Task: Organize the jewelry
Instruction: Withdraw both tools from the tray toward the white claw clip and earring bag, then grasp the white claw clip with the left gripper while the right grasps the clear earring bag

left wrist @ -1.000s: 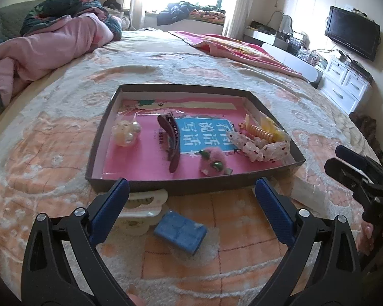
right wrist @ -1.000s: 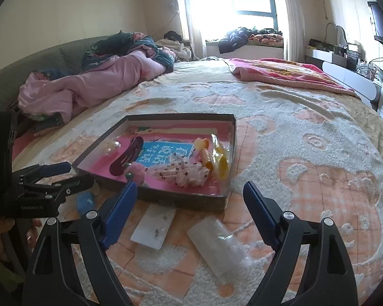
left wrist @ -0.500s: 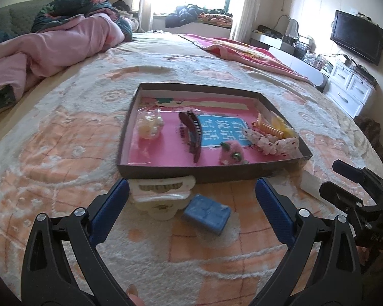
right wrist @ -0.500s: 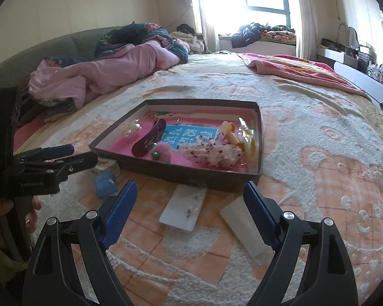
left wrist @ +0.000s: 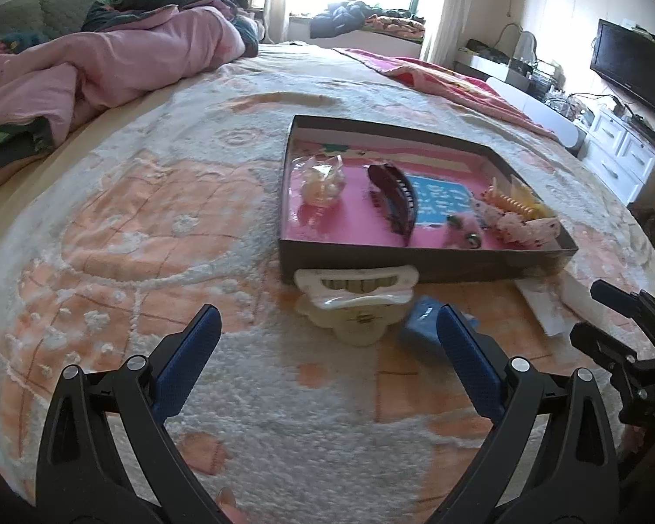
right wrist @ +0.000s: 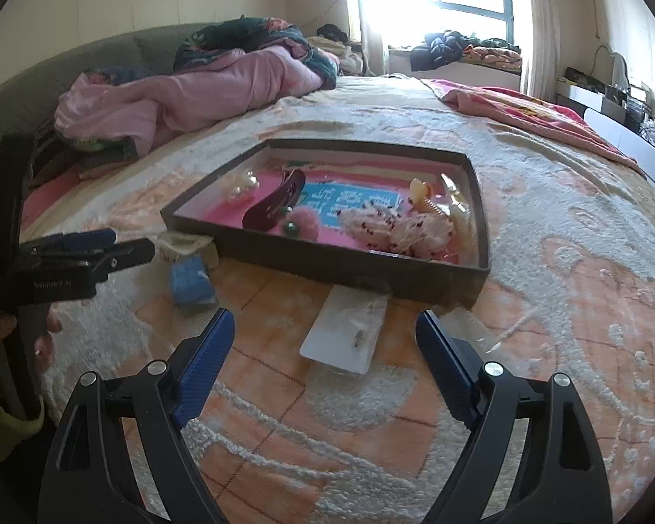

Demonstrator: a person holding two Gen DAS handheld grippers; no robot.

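Observation:
A dark shallow box point(left wrist: 423, 257) point(right wrist: 323, 262) with a pink floor lies on the bed. It holds a pearl piece point(left wrist: 323, 181), a maroon hair claw point(left wrist: 393, 201), a pink pompom clip point(right wrist: 303, 225), spotted scrunchies point(right wrist: 397, 229) and yellow combs point(left wrist: 513, 203). In front of the box lie a cream hair claw point(left wrist: 356, 305), a blue piece point(left wrist: 421, 334) point(right wrist: 190, 279) and a clear earring packet point(right wrist: 349, 332). My left gripper point(left wrist: 325, 349) is open and empty, just short of the cream claw. My right gripper point(right wrist: 323, 349) is open and empty above the packet.
The bed has a cream and orange fleece blanket point(left wrist: 153, 236). A pink quilt point(left wrist: 100, 65) is heaped at the far left. A second clear packet point(right wrist: 480, 336) lies by the box's near right corner. A TV point(left wrist: 633, 65) and white drawers point(left wrist: 620, 157) stand at the right.
Both grippers have swung left, so the box and loose items have shifted right in both views. The left gripper has come nearer the cream claw. Both stay open.

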